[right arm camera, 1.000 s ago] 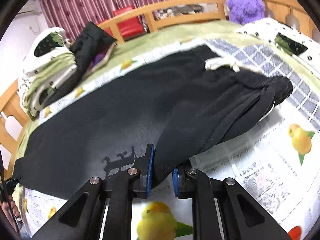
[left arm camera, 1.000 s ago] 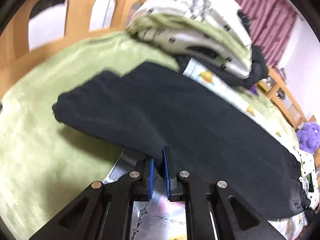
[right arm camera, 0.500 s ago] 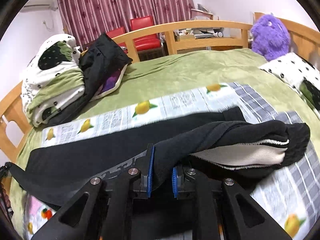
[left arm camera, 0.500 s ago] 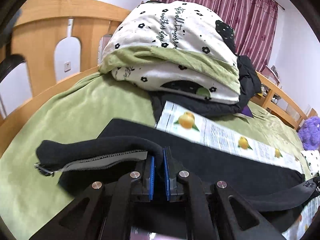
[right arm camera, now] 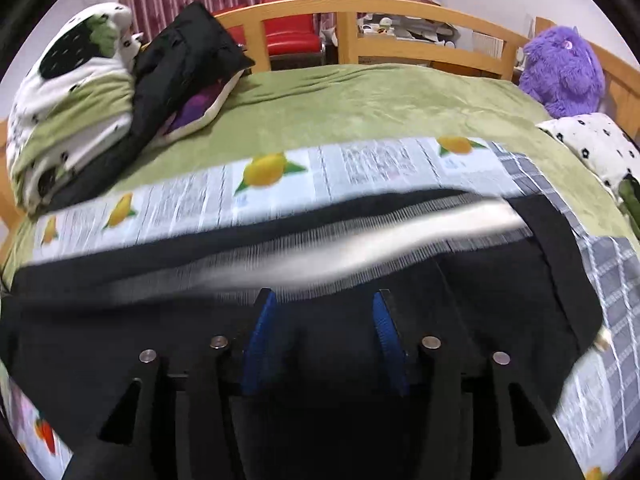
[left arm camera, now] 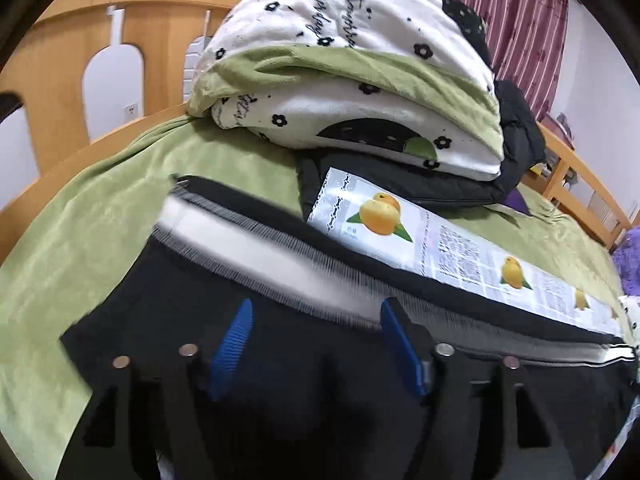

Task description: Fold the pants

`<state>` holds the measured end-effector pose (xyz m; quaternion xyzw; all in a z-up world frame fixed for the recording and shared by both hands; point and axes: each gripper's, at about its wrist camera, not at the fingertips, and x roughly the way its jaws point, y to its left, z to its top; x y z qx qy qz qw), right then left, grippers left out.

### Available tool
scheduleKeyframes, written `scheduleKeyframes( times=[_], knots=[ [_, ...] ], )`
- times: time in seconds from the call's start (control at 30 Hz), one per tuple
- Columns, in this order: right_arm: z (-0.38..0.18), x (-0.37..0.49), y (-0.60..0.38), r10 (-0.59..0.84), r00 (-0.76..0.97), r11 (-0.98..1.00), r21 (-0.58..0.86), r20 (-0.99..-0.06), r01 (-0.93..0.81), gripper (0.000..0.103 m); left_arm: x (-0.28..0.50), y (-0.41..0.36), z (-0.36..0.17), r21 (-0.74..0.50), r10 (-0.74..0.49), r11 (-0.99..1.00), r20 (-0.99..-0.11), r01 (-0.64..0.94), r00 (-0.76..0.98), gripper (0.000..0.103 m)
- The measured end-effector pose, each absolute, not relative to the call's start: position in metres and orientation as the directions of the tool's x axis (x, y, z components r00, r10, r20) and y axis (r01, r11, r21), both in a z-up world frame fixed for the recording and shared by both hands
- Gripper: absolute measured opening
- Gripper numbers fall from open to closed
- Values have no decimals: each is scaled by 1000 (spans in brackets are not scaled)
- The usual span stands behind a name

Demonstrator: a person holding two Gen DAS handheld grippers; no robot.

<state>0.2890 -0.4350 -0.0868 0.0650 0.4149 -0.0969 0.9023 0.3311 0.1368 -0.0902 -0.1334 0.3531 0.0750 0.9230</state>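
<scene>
Since the earlier frames both grippers had carried the near edge of the black pants (left arm camera: 280,360) across the bed (left arm camera: 80,240), and the left gripper (left arm camera: 316,344) and right gripper (right arm camera: 322,336) had just spread their fingers, releasing the cloth. Soft, light and floppy, the pants lay folded lengthwise, pale lining showing along the dropped edge. Hem and waistband looked the surest holds.

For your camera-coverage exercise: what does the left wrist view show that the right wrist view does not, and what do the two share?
Left wrist only: the arched cut-outs in the wooden headboard and the writing on the folded quilt.

Right wrist only: the purple plush toy, red chairs and grey checked cloth.

Both: the black pants, the lemon-print sheet, the green blanket, and an open gripper, left and right, jaws just opened.
</scene>
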Motion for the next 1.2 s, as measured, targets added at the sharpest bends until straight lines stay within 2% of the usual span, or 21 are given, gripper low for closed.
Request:
scheduleKeyframes(
  times=[0.13,0.4,0.6,0.7,0.83,0.9,0.97,1.0,1.03,1.07,1.13,1.2],
  knots=[
    [-93,228,-437,-134,613,967,32,-778,252,62,288,137,-92,-204,14,952,-715,-228,699,70],
    [-126,163,-470,-63,603,905,210,-796,371,63,227,146,-150,-328,-101,912,-762,-247,640,70],
    [-143,175,-482,-52,614,890,243,-787,386,63,249,153,-165,-409,-150,875,-737,-258,659,68],
    [-148,193,-493,-35,642,847,318,-766,426,63,260,156,-168,-456,-158,844,-714,-282,682,68],
    [-151,221,-492,-107,623,864,238,-775,444,63,278,147,-169,-412,-123,864,-730,-289,672,67],
    [-151,226,-489,-134,606,877,190,-784,441,62,284,142,-168,-363,-90,885,-748,-291,658,60],
    [-151,228,-489,-164,595,882,154,-787,446,49,288,141,-169,-309,-42,900,-763,-307,645,33],
    [-151,225,-491,-156,600,882,163,-785,442,34,289,144,-169,-310,-42,899,-764,-309,644,29],
    [-149,223,-497,-124,613,877,202,-780,435,23,288,145,-169,-318,-49,897,-760,-305,648,19],
    [-148,220,-502,-111,622,869,227,-775,439,18,287,146,-168,-330,-61,897,-753,-295,656,15],
    [-140,211,-509,-79,644,844,293,-761,450,10,280,145,-162,-327,-60,903,-736,-278,674,13],
    [-125,204,-504,-84,662,846,298,-745,442,8,270,144,-153,-337,-61,900,-725,-276,686,13]
  ],
)
